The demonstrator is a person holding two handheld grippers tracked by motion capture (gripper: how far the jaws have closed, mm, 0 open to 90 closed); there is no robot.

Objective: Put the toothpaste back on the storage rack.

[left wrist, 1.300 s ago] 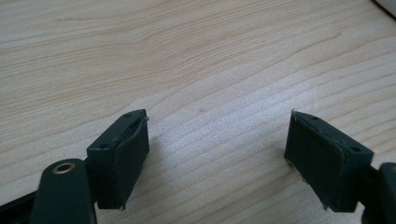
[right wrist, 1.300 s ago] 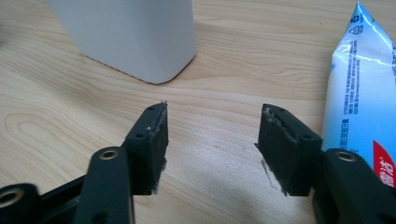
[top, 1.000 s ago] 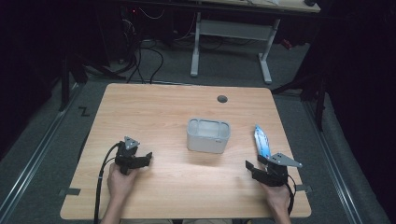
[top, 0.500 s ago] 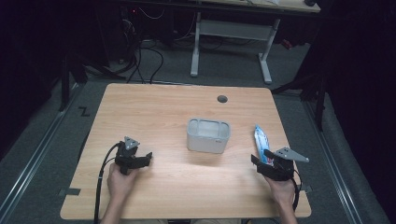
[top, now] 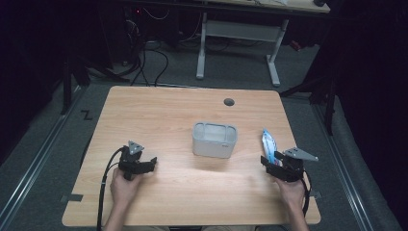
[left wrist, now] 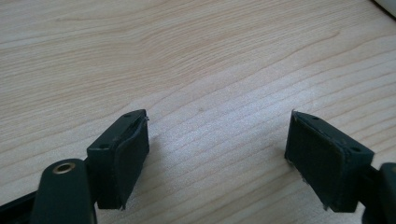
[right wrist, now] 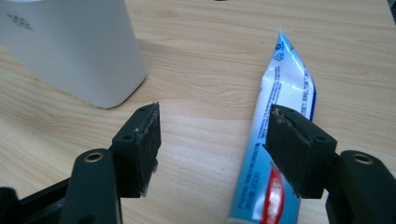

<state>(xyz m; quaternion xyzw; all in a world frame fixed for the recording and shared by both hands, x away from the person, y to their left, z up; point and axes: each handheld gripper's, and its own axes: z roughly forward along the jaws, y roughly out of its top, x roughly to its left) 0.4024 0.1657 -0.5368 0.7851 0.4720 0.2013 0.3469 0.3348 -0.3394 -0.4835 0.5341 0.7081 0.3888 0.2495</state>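
Observation:
A blue and white toothpaste tube (top: 268,144) lies flat on the wooden table (top: 159,110) at the right, its crimped end pointing away from me. My right gripper (top: 271,162) stands open just over the tube's near end. In the right gripper view the tube (right wrist: 285,116) passes under the right-hand jaw, and nothing is between the jaws (right wrist: 212,140). A white open-topped bin (top: 215,139) stands in the middle of the table. My left gripper (top: 150,162) rests low at the front left, open over bare wood (left wrist: 217,140).
A round cable hole (top: 229,102) sits near the table's far edge. The bin's white wall (right wrist: 70,46) is close on the left in the right gripper view. Beyond the table stand a white desk frame (top: 238,33) and floor cables (top: 144,57).
My right gripper has drifted slightly right and back toward me along the tube's near end. The left gripper, the tube and the bin have stayed put.

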